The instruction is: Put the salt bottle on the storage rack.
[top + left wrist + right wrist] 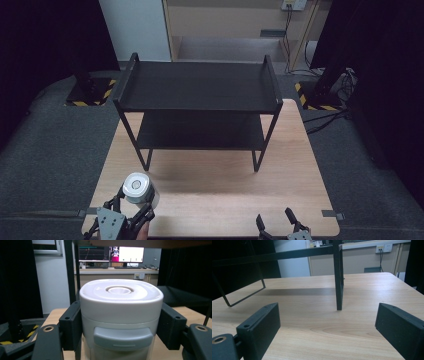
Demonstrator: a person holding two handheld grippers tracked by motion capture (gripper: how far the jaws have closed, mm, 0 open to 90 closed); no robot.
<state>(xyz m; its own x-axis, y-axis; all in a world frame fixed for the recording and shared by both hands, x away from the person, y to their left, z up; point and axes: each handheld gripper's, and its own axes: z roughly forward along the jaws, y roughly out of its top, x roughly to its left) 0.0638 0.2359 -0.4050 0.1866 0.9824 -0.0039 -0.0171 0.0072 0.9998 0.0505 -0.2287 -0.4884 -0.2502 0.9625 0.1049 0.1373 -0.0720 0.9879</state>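
So in the high view there's a light wood counter in the middle of the frame with a black two-tier shelf rack standing on its far half, both tiers bare as far as I can see. Down in the lower left of the frame the left gripper has its jaws clamped on either side of a white canister, which sits upright near the counter's front left corner, well apart from the rack. At the bottom edge, right of center, the right gripper pokes in with its jaws spread apart and nothing between them. Left gripper view: the canister takes up the center of the frame, white rounded lid with a round dimple on top and a grey latch tab on the front, and the black jaws press against both of its sides. Monitors glow in the upper middle of the background. Right gripper view: the jaws are wide apart at the lower left and lower right, bare counter between them, and one rack leg stands at center frame a bit farther off.
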